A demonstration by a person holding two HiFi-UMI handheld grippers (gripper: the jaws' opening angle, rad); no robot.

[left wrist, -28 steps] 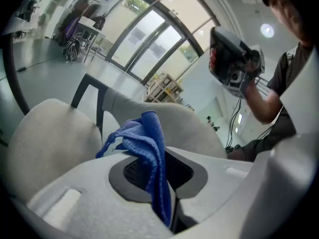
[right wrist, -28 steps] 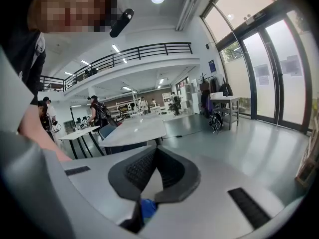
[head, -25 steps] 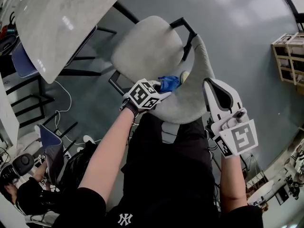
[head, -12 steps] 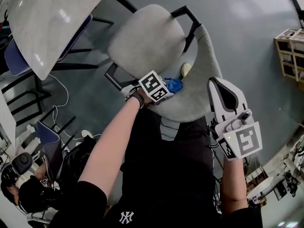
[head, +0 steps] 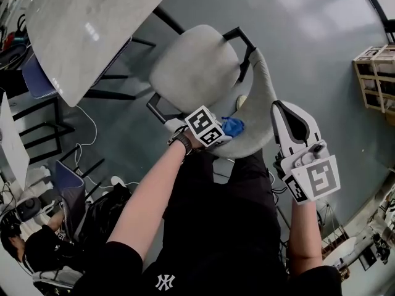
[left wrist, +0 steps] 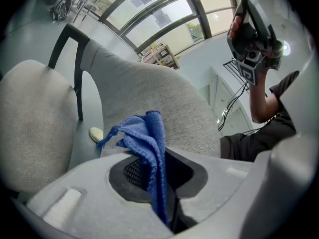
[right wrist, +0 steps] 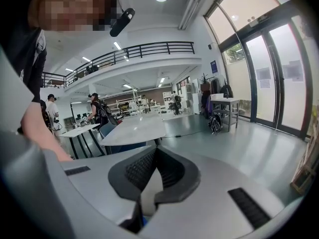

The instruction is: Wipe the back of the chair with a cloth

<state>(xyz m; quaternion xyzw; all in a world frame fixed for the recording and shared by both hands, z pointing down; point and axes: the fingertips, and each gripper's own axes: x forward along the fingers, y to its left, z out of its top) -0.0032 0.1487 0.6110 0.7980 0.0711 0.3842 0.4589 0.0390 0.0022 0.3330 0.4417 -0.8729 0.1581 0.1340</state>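
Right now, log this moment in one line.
step: cloth at chair back | left gripper: shut on blue cloth, cloth against backrest | right gripper: shut, empty, held clear of chair

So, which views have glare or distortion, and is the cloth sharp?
Head view: light glares off the table and the floor. Left gripper view: strong fisheye bends the window frames, yet the cloth is sharp. Right gripper view: corners go dark; a mosaic patch sits top left.

Below you, grey floor [head: 321,17]: chair [head: 197,66] at 12 o'clock, table [head: 86,29] at 10, wooden rack [head: 376,73] at 2, pale lump [left wrist: 96,133] under chair.
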